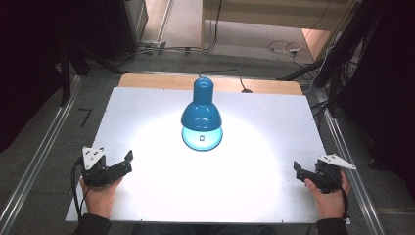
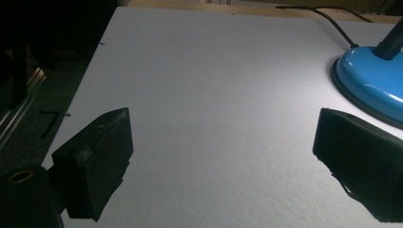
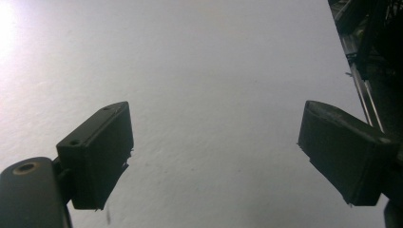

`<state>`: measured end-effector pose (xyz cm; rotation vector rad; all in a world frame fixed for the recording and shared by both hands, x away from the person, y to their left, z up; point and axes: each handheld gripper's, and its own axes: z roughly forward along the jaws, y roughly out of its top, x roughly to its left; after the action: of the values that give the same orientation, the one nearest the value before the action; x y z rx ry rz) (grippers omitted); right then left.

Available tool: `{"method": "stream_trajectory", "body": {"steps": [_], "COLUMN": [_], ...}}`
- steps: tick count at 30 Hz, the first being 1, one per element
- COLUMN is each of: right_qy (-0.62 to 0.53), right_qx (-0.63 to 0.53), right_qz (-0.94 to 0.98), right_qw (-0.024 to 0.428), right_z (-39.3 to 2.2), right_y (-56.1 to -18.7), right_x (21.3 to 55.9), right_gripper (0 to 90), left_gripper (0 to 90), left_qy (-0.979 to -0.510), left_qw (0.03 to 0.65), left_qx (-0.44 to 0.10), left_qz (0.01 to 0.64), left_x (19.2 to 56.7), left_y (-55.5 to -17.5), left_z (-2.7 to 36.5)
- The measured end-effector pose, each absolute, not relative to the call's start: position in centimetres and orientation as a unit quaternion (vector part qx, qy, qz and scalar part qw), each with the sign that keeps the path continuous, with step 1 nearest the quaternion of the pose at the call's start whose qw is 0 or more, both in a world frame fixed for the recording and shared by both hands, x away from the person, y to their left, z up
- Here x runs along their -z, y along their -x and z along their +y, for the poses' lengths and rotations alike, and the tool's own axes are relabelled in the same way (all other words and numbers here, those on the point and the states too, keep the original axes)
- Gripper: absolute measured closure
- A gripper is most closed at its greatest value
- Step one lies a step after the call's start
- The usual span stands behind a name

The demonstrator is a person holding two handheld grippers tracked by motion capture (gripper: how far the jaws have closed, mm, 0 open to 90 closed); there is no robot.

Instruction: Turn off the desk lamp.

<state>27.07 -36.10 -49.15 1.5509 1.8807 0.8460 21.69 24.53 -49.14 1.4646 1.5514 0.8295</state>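
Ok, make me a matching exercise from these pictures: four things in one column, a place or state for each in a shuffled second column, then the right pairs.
Things:
1. blue lamp
2. left gripper
3. right gripper
4. black cord

Places or states:
A. open, near the table's right edge
B. runs off the back of the table
C. lit, standing mid-table toward the back
D. open, near the front left corner of the white board

Pairs: 1-C, 2-D, 3-A, 4-B
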Motion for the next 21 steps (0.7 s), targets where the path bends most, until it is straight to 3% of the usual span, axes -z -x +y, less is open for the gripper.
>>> {"method": "stream_trajectory", "body": {"steps": [21], "right_qy": [-0.591], "right_qx": [-0.327], "right_qz": [0.691], "right_qw": [0.258], "right_z": [-36.4], "right_y": [-27.0], "right_x": [49.2], "right_gripper": [10.3], "left_gripper": [7.5], "left_qy": [-0.594], "left_qw": [0.424], "left_qx": [-0.302], "left_qz": [0.613], "left_x": [49.2], "left_y": [-22.2], "left_z": [23.5]}}
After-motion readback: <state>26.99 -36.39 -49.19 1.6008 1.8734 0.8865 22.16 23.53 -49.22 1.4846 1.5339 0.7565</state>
